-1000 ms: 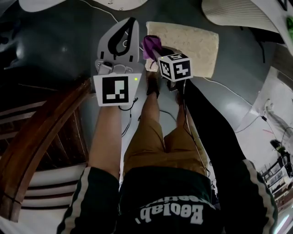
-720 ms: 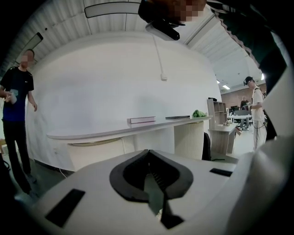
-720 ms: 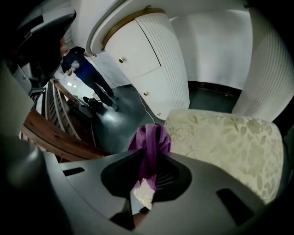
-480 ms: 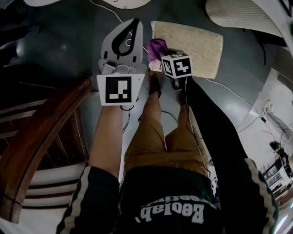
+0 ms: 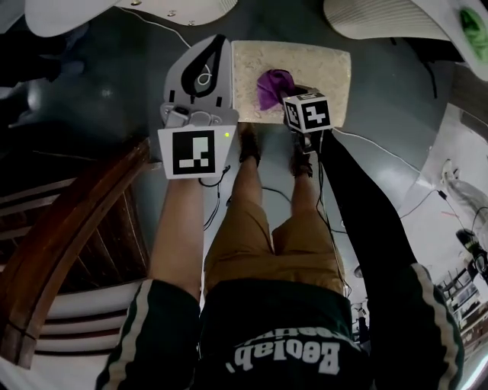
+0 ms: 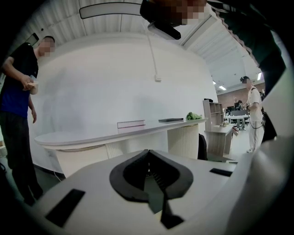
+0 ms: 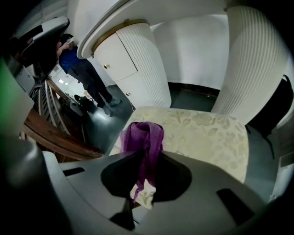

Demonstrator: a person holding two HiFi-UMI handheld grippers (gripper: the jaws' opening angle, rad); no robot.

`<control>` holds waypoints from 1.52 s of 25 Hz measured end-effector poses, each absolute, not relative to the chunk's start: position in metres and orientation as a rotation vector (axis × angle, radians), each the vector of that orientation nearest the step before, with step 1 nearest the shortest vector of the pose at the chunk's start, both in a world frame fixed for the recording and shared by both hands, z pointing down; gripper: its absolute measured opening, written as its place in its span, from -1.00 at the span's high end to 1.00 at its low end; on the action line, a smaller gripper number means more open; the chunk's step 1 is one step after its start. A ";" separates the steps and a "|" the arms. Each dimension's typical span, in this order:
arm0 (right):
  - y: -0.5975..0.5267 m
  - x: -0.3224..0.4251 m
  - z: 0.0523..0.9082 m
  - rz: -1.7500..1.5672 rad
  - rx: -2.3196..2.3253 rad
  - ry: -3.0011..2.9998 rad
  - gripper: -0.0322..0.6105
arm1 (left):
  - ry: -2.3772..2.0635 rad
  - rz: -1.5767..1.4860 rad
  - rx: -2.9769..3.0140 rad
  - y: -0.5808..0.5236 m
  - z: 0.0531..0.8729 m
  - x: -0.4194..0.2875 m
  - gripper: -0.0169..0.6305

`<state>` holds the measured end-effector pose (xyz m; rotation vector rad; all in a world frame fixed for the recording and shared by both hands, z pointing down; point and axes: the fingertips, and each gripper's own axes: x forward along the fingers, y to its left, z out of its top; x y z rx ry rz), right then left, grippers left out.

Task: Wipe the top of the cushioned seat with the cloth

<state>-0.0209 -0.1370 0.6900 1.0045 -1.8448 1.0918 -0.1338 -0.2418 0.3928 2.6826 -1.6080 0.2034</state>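
The cushioned seat [image 5: 328, 65] is a cream, leaf-patterned pad on the dark floor ahead of the person's feet; it also fills the middle of the right gripper view [image 7: 206, 133]. A purple cloth [image 5: 273, 85] hangs bunched over the seat's near middle. My right gripper [image 5: 293, 97] is shut on the purple cloth [image 7: 143, 135], which drapes down between its jaws [image 7: 146, 156]. My left gripper [image 5: 207, 53] is held out to the left of the seat, over bare floor. Its jaws meet at the tip [image 6: 148, 153] with nothing between them.
A curved wooden rail [image 5: 69, 221] runs along the left. White ribbed furniture [image 5: 381, 19] stands beyond the seat, and white ribbed columns [image 7: 147, 64] rise behind it. Cables [image 5: 381, 152] trail on the floor at right. A person in blue [image 6: 18, 105] stands by a white counter [image 6: 119, 131].
My right gripper has carried the purple cloth from the seat's near left corner toward its middle. The left gripper has hardly moved.
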 end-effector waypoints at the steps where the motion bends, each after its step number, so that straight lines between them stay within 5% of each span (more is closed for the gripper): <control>1: -0.137 -0.010 0.690 1.086 1.013 -1.837 0.72 | -1.603 0.200 2.689 -0.242 0.392 -0.127 0.90; 23: -0.108 0.212 0.711 1.026 1.193 -1.564 0.72 | -1.481 0.207 2.761 -0.232 0.390 -0.004 0.90; 31: -0.106 0.208 0.696 1.064 1.233 -1.685 0.71 | -1.476 0.196 2.772 -0.229 0.388 0.001 0.90; 38: -0.103 0.133 0.659 1.056 1.143 -1.937 0.71 | -1.514 0.169 2.747 -0.226 0.388 -0.019 0.90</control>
